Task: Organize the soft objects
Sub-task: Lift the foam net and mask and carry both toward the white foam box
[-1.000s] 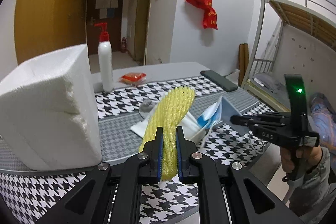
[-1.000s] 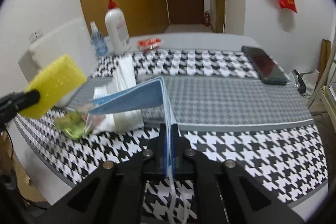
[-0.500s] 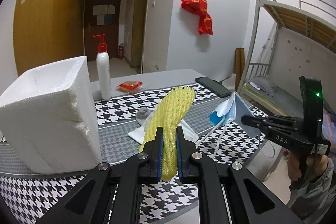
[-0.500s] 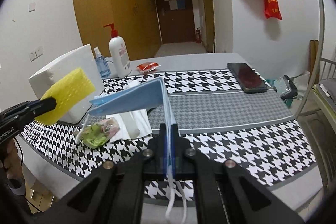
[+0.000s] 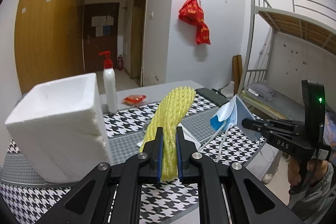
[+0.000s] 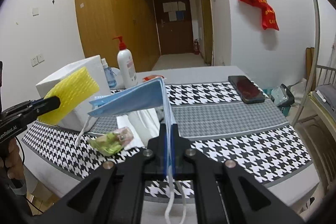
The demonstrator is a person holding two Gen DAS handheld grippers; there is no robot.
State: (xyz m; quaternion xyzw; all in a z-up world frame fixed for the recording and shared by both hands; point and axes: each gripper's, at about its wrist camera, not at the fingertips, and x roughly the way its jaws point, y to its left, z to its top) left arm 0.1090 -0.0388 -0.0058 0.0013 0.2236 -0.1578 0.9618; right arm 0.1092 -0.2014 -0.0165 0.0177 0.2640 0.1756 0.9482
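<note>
While the left gripper clamps a yellow foam fruit net in the air beside the white styrofoam box, the right gripper pinches a folded blue face mask. Both hang above the black-and-white houndstooth tablecloth, the mask's ear loops dangling.

Foam box: base corner hidden behind left gripper linkage. Yellow foam net lower end concealed between the pads. Face mask ear loops run off the bottom edge. Crumpled wrapper beside the box: blurred, contents unreadable.
</note>
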